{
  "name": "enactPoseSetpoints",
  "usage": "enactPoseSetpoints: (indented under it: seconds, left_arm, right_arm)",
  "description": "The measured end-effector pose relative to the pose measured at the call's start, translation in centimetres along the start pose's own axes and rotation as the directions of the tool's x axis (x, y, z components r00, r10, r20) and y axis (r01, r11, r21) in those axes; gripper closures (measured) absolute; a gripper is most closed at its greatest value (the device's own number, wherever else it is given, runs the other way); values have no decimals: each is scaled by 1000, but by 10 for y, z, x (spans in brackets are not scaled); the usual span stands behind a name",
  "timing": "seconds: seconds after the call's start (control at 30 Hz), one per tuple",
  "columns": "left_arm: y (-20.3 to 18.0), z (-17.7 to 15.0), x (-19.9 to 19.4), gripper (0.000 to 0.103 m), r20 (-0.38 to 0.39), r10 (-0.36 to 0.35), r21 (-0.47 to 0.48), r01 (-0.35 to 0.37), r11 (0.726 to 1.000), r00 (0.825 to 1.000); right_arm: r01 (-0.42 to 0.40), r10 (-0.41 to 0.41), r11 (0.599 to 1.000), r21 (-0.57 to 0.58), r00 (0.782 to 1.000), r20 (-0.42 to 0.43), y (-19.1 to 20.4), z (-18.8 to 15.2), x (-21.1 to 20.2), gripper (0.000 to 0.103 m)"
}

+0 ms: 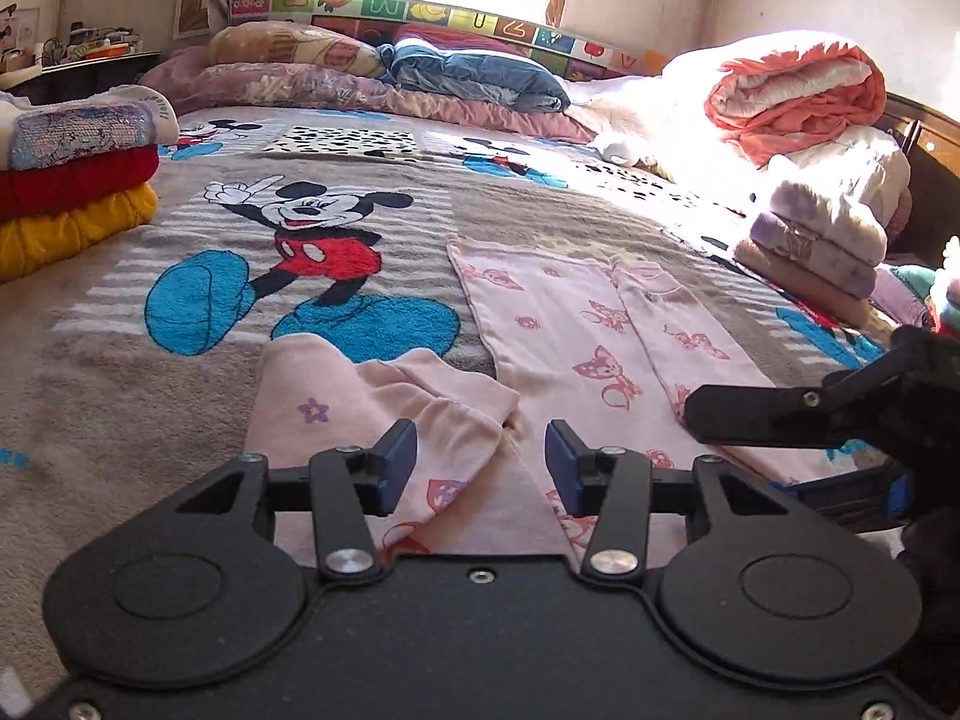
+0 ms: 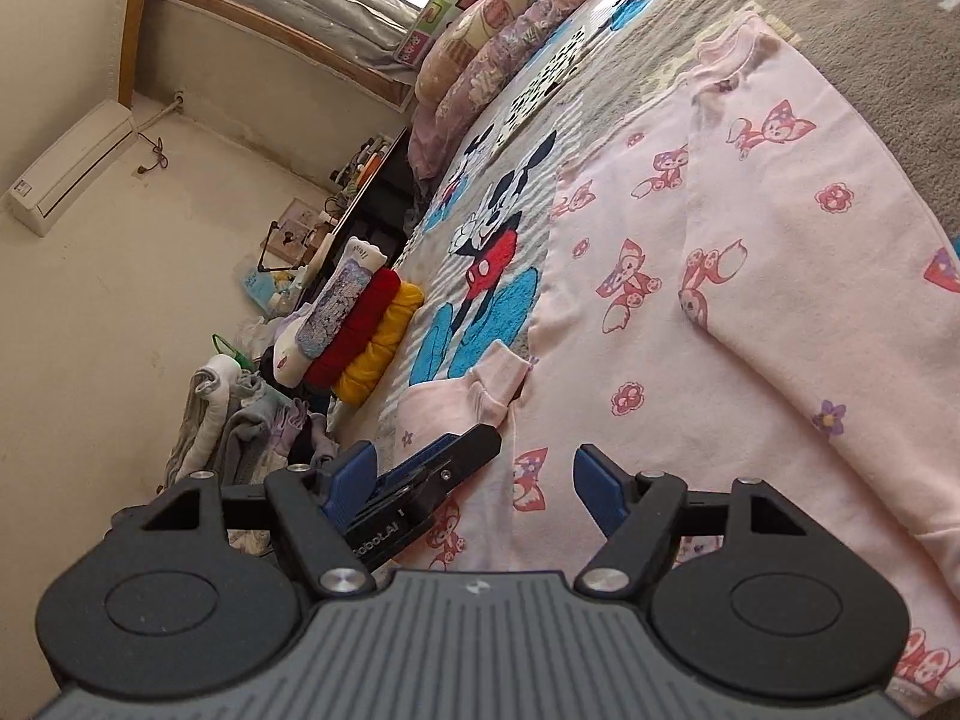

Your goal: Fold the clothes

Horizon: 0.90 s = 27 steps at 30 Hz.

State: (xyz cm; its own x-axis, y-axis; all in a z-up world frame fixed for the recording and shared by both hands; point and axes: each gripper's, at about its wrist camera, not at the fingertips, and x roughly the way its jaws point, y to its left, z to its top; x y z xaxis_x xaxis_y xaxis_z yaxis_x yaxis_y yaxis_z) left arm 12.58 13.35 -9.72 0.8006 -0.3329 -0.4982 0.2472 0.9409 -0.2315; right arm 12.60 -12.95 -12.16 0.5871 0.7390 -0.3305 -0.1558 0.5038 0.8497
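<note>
Your left gripper (image 1: pixel 480 468) hovered low over the near edge of the pink pajama top (image 1: pixel 576 324), its blue pads apart and pinching nothing; a folded sleeve (image 1: pixel 420 408) lay just beneath and between them. Your right gripper (image 2: pixel 474 489) also stood released, jaws wide over the same garment, with no cloth caught.

The top itself lay spread flat on the Mickey Mouse blanket (image 1: pixel 312 240) covering the bed, its fox print facing up.

From your left wrist you could see what the other camera missed: the rolled coral quilt (image 1: pixel 798 84) on a pile of folded blankets (image 1: pixel 834 222) to the right, and your right gripper reaching in from that edge, over the top's near right part.

From your right wrist, rolled heavily sideways, you got the room's side wall with an air conditioner (image 2: pixel 66 165), a cluttered shelf, and a heap of unfolded laundry (image 2: pixel 252 420) beside the bed. It also showed your left gripper's fingers (image 2: pixel 444 468) lying just beside its own left pad.

Both views caught the stack of folded clothes (image 1: pixel 72 180), white on red on yellow, well apart from the top.
</note>
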Motion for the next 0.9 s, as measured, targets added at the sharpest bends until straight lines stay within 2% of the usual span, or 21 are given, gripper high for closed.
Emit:
enactPoseSetpoints:
  seconds: [0.13, 0.23, 0.33, 0.5, 0.7, 0.77, 0.9]
  left_arm:
    - [28, 6, -29, 57, 89, -29, -146, 42, 988, 996]
    - [52, 6, -40, 57, 130, -17, -267, 52, 962, 991]
    - [66, 5, -43, 57, 151, -20, -336, 70, 939, 988]
    - [78, 6, -49, 57, 164, -6, -375, 68, 925, 987]
    - [85, 6, -53, 57, 176, -17, -382, 85, 920, 984]
    - [86, 6, -54, 57, 178, -24, -380, 91, 921, 984]
    - [89, 5, -55, 57, 177, -25, -384, 92, 919, 984]
  right_arm:
    - [-13, 14, 997, 76, 1000, -10, -2, 2, 20, 31]
    - [-28, 31, 993, 115, 999, -27, 3, 5, 37, 31]
    - [-22, 29, 990, 141, 998, -48, 8, 9, 54, 31]
    - [21, -6, 986, 165, 996, -87, 14, 15, 79, 31]
    - [73, -59, 987, 143, 993, -103, 23, 18, 97, 31]
    - [86, -73, 987, 135, 993, -95, 24, 17, 99, 33]
    - [113, -107, 985, 129, 993, -54, 22, 15, 100, 45]
